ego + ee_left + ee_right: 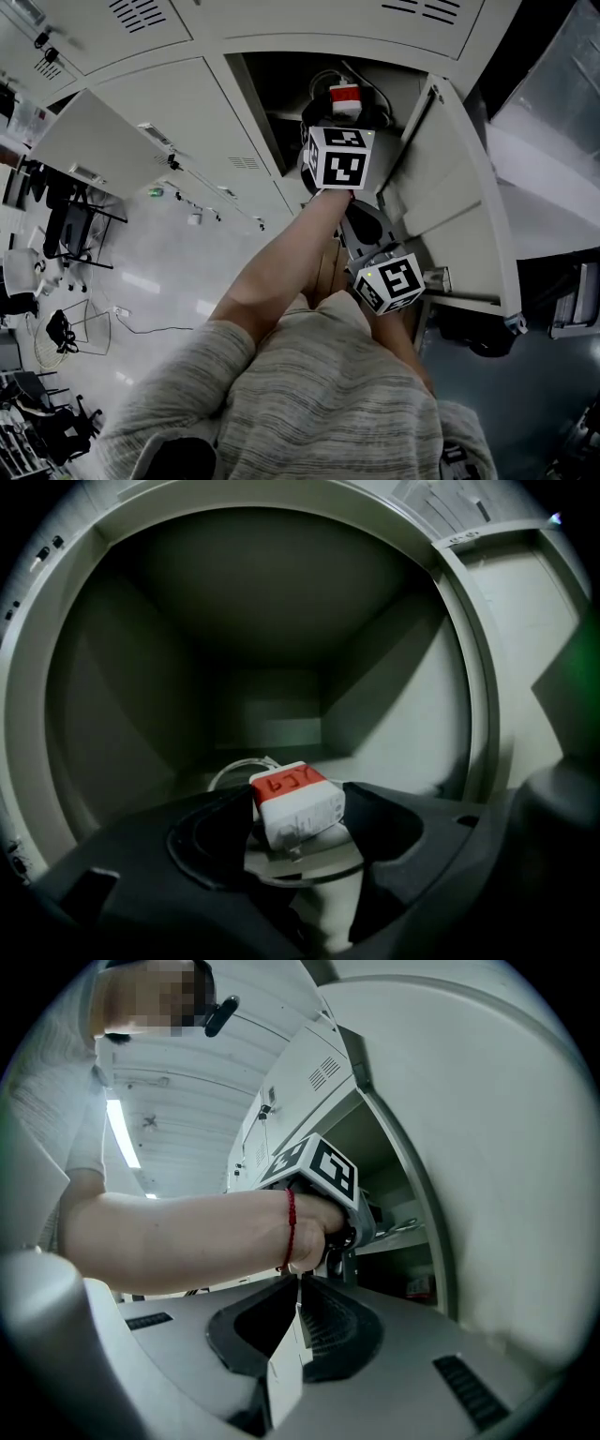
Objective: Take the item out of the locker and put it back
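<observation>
The item is a small white block with a red top [291, 789], with a cable loop [232, 769] lying behind it. My left gripper [300, 829] is shut on the block inside the open locker compartment [394, 714]. In the head view that gripper [342, 120] reaches into the locker and the block [346, 97] shows at its tip. My right gripper [364, 230] hangs lower, beside the open door [459, 169], its jaws shut. In its own view the right gripper [298, 1297] shows a thin white strip between the jaws; I cannot tell what it is.
The locker door [506, 1147] stands open at the right. Shut locker doors [187, 112] fill the wall to the left, and one further door [84, 141] stands open there. A shelf [403, 1237] shows inside the locker.
</observation>
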The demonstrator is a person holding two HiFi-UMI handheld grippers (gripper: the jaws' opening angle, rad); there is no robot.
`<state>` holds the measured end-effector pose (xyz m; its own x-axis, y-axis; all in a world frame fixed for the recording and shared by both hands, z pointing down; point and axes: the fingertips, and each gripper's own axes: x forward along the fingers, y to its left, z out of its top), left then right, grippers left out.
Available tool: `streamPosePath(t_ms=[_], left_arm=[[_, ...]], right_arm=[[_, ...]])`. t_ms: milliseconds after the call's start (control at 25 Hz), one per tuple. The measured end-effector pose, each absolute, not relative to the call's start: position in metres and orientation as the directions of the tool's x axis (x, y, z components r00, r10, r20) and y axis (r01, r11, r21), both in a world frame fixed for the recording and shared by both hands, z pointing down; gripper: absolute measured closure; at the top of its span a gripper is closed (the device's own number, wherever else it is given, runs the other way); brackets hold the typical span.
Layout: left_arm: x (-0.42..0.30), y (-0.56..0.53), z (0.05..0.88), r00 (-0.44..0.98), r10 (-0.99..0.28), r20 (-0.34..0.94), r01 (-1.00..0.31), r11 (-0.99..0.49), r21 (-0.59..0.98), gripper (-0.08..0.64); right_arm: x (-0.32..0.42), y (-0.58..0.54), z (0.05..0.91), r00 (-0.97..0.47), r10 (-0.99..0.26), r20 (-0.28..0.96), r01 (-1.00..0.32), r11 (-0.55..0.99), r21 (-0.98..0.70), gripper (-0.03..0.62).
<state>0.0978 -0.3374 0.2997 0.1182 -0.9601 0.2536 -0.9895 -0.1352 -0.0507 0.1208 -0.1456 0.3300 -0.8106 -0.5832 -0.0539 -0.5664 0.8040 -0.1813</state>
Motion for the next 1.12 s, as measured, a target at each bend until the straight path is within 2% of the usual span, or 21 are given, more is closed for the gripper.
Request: streamPosePath(t_ms=[240,480,1120], left_arm=[[0.096,-0.332,0.3,0.18,-0.949,0.259,-0.981,-0.192,-0.022,0.267],[0.091,-0.315,0.292,0.279,-0.945,0.173,-0.958,-0.286,-0.017,0.268],[0.074,-0.27,0.269,0.456,-0.866,-0.204,-0.886,-0.421,-0.193,0.268]], right_arm=[[0.12,-0.148,0.33,-0.802,-0.595,-0.058,-0.577,0.795,-0.187,0.565],[0.115,-0.153,0.332,-0.787,-0.615,-0.051,-0.599,0.781,-0.177,0.566],[0.098,-0.17,0.356,-0.665,-0.744,-0.065,-0.736,0.667,-0.114,0.565]])
